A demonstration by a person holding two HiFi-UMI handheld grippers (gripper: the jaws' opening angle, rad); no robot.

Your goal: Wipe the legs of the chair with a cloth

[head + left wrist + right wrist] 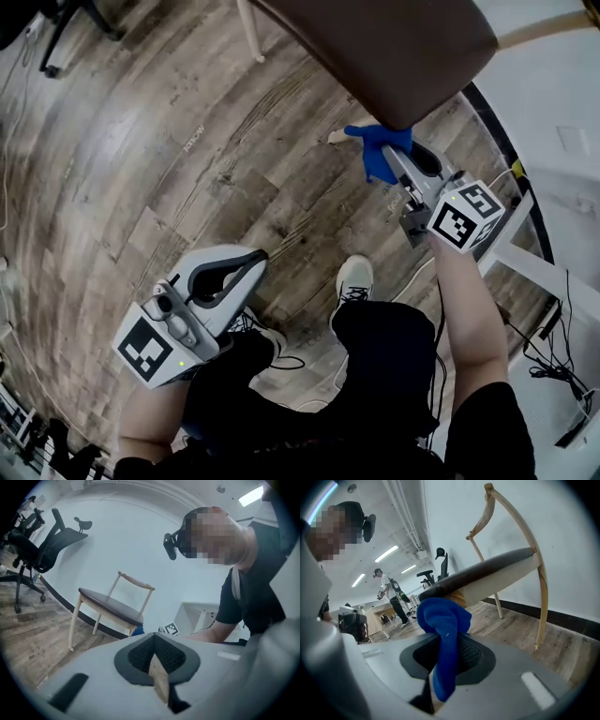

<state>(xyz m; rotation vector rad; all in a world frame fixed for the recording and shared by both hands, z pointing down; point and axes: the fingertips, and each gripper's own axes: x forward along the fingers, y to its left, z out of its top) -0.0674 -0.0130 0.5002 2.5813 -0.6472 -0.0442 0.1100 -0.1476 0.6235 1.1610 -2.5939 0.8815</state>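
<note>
Right gripper (396, 167) has its jaws clamped on the blue cloth (379, 150), with the cloth bunched up right under the edge of the chair (375, 47) seat, by the top of a leg (458, 597). Left gripper (232, 274) hangs low by the person's knee, jaws together, holding nothing, well apart from the chair, over the wood floor (141, 141).

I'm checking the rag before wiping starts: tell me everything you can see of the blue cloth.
The blue cloth is a small, soft-looking rag with a fine knit texture. It is bunched into a rounded wad above the shut jaws of the right gripper, and a tail hangs below them. It sits close beside the edge of the chair seat; whether it touches cannot be told.
</note>
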